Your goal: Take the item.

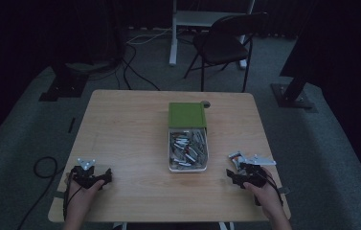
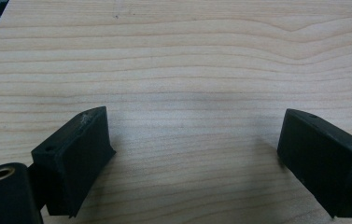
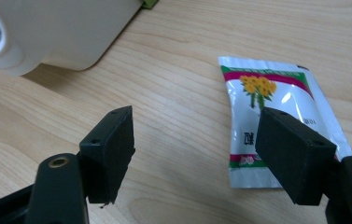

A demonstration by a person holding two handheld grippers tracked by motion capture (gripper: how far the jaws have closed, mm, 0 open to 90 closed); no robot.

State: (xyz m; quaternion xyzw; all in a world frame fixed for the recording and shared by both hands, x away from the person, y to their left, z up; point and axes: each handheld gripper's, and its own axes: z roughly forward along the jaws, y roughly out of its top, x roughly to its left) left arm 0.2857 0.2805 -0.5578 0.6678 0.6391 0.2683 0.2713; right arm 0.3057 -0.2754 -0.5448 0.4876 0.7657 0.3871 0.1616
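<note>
The right gripper stood wide, empty, over a flat foil sachet (light, limp, slippery, I'd judge); pinching one crimped edge looked best.

L gripper on bare table; R gripper by packet; box mid-table.

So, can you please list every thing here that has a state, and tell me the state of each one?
Box: open, full of small packets.
Green lid: off, lying flat on the table just behind the box.
Packet: out of the box, lying flat on the table, sealed.
Left gripper: fingers open, nothing between them.
Right gripper: fingers open, one finger in front of the packet, not gripping it.
Chair: unfolded, empty.
</note>
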